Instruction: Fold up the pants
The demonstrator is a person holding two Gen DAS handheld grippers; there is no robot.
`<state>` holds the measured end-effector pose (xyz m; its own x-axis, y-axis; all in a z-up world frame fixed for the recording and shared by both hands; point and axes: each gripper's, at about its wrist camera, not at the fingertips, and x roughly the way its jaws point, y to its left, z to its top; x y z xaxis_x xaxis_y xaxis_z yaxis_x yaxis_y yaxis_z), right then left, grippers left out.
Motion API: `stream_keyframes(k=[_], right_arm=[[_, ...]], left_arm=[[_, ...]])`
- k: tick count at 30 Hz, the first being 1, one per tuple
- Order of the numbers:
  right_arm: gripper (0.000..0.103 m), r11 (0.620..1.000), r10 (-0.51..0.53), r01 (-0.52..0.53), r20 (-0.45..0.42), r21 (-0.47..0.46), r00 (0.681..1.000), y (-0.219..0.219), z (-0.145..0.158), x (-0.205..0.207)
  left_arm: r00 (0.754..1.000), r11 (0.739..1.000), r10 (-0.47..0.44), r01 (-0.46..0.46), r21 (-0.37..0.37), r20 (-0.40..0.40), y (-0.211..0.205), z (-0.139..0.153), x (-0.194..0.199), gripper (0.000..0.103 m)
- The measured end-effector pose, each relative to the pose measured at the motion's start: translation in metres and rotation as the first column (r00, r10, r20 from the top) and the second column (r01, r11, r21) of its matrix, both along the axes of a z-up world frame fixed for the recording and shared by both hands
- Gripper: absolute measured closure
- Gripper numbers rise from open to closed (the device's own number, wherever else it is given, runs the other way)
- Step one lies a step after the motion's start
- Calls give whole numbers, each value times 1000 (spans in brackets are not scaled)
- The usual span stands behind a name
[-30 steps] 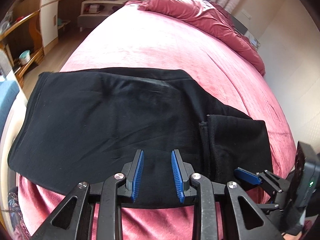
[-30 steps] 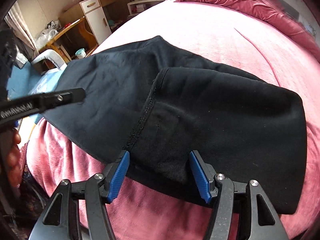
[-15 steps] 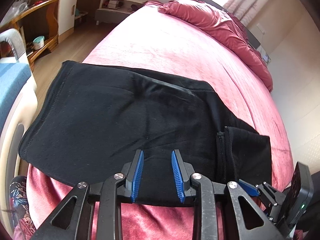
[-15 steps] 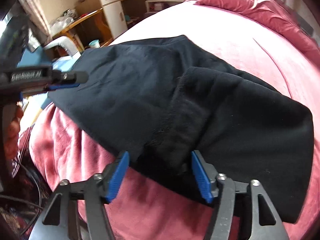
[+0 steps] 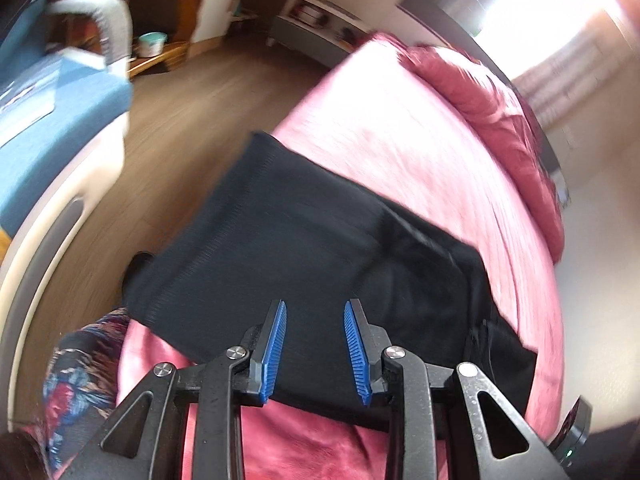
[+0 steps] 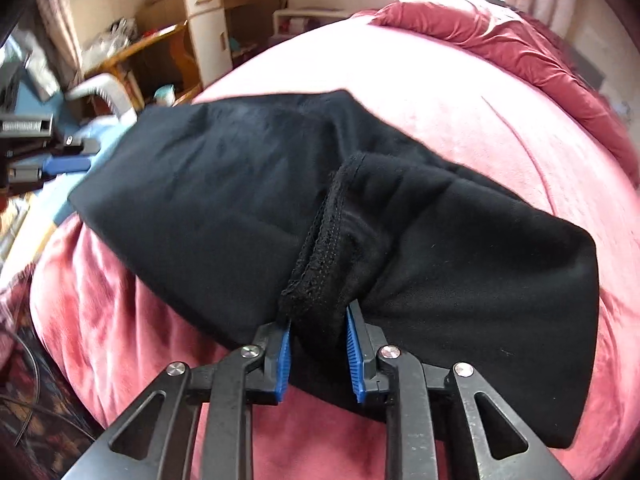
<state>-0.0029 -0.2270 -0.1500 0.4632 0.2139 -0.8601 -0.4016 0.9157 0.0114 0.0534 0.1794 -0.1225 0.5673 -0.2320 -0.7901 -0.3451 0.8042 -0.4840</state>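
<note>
No legible text, perhaps blur.

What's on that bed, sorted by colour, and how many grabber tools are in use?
Black: 1, the pants
Pink-red: 2, the bedspread and the bunched duvet
Hand-held grippers: 2, the left hand-held gripper open, the right hand-held gripper clamped on the pants' hem
Total: 5

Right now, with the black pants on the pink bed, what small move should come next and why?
Probably close the left hand-held gripper on the near edge of the pants. Its fingers are apart with the fabric lying between them, ungripped, while the right hand-held gripper is already shut on a bunched seam. Gripping both points should let the fold lift evenly off the bed.
</note>
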Motion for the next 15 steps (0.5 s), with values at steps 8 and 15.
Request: stream_keyframes(k=[8,15], right_arm=[[61,999,31,-31,-19,-28,999,10,-12,1],[44,1000,17,-17,6,-9,1000,11,1,-7]], left_arm=[[977,972,212,-212,-102,-9,81,-7,-18,68],[957,945,272,-285,-159,-100,110,-37,-28,68]])
